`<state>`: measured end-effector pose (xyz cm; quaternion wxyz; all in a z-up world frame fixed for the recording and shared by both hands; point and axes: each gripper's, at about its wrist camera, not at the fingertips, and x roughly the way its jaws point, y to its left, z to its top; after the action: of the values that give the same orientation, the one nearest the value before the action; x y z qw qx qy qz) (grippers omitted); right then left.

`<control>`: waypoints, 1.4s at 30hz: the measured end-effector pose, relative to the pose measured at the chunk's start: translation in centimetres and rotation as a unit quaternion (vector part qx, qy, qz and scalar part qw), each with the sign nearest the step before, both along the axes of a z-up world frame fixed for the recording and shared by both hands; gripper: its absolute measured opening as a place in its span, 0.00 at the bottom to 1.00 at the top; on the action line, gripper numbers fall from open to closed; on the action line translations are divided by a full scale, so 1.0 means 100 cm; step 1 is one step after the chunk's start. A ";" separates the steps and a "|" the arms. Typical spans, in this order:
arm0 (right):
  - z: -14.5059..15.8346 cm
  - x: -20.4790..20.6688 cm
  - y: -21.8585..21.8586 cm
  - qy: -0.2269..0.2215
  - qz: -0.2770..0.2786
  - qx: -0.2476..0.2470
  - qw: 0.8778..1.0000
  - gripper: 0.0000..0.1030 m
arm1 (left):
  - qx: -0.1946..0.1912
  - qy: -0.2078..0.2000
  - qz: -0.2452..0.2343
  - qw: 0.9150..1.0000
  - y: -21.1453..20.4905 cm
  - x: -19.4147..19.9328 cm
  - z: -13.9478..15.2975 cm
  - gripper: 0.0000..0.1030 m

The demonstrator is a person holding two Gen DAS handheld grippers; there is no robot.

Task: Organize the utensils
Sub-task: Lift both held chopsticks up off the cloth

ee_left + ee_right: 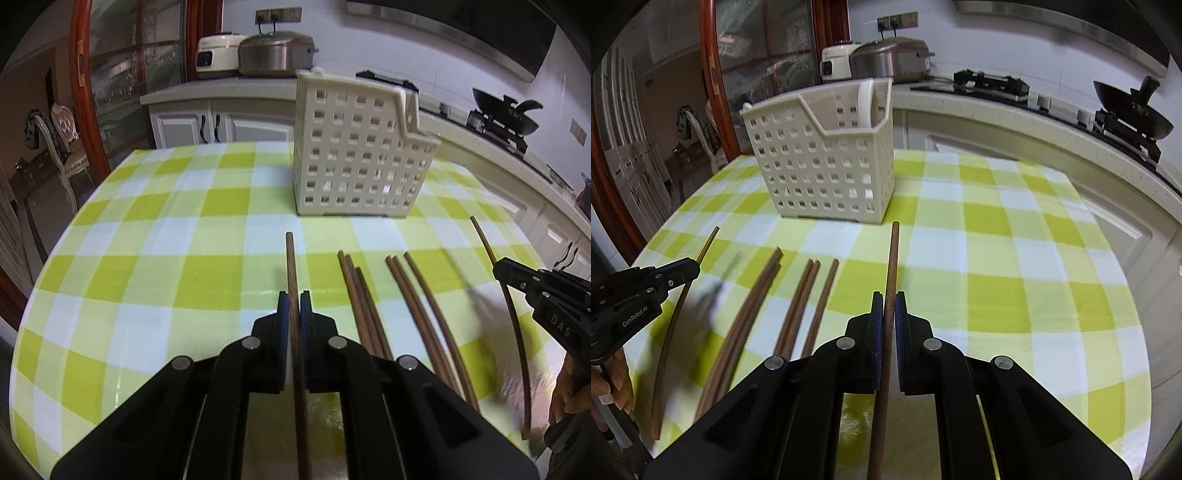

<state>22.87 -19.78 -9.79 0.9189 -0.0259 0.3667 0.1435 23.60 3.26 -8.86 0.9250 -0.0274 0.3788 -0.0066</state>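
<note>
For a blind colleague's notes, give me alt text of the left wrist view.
The left gripper is shut on one brown chopstick above a green checked tablecloth. Six more chopsticks lie beside it, a cream holder stands behind, and the right gripper holds another chopstick.

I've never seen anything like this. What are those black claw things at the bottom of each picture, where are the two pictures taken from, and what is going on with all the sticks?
No robot here: a person holds a handheld two-finger gripper in each hand. Each gripper carries a wide-angle camera looking forward along its fingers, so one picture comes from the left gripper, the other from the right gripper. Each camera also catches the other gripper at its picture's edge.

Both are shut on a wooden chopstick: the left chopstick and the right chopstick.

On the green checked tablecloth lie six more loose chopsticks in two groups between the grippers. Behind them stands a cream slotted utensil holder, probably where the chopsticks belong. A kitchen counter with cookers runs behind.
</note>
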 end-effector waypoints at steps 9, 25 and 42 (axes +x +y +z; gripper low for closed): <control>0.036 -0.021 0.002 -0.053 0.007 0.015 0.998 0.06 | 0.000 -0.053 0.002 0.999 -0.002 -0.027 0.038 0.05; -0.026 0.005 0.006 0.053 0.016 -0.034 0.998 0.22 | 0.000 0.037 -0.029 0.999 -0.011 -0.010 -0.015 0.22; -0.036 0.016 0.014 0.051 0.031 -0.047 0.997 0.06 | 0.028 0.049 -0.034 0.998 -0.017 0.011 -0.038 0.06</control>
<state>24.46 -18.42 -13.37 0.8917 -0.0736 0.4185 0.1558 24.74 1.54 -12.62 0.9051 0.0116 0.4242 -0.0263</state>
